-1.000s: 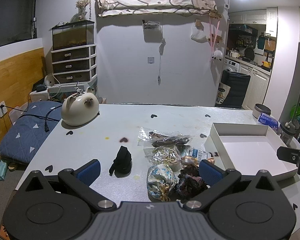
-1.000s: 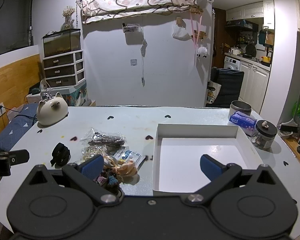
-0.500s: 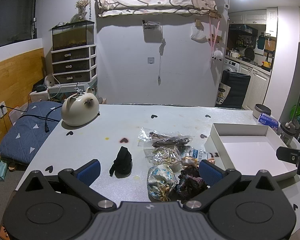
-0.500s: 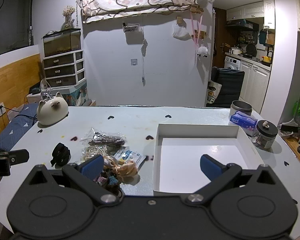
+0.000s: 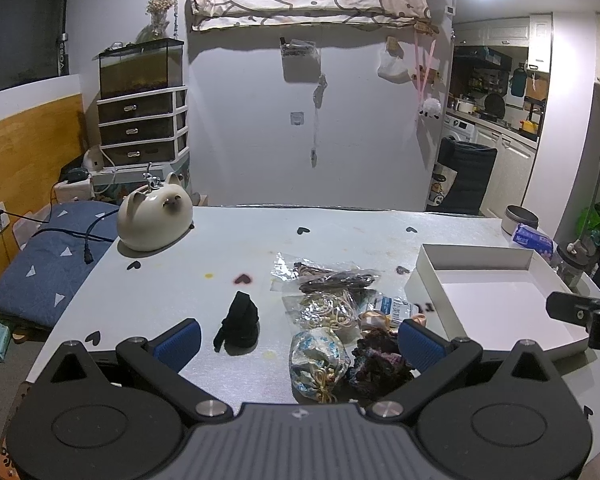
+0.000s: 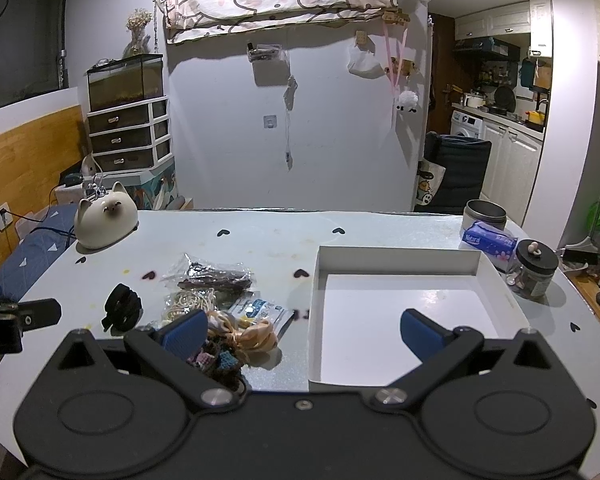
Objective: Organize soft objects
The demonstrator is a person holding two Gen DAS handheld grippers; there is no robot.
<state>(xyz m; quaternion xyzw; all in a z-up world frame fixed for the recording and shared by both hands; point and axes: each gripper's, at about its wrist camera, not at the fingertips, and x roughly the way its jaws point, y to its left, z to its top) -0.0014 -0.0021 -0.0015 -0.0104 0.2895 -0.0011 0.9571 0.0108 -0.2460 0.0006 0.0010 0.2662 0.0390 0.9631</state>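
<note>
- The soft things lie in a loose pile on the table, just left of the white box, none of them in it yet.
- Nearest the box in that pile: a peach bow and a dark knitted piece, touching each other; beside them a small printed packet.
- Further left of the box: clear bags of hair ties and a crumpled patterned bag, overlapping.
- A black scrunchie sits alone, well left of the box and apart from the pile.
- The left gripper hovers over the pile, jaws spread wide, grasping nothing.
- The right gripper hangs over the box's left wall, also spread and empty.
- The box is bare inside; a tissue pack and a glass jar stand just beyond its far right corner.
- Risk, as I judge it: the pile is tangled, so closing on one piece may drag a neighbour or a slippery bag along.
- A low approach could catch the box wall and shove the box toward the jar.
- The limp bow may sag out of a shallow pinch.
</note>
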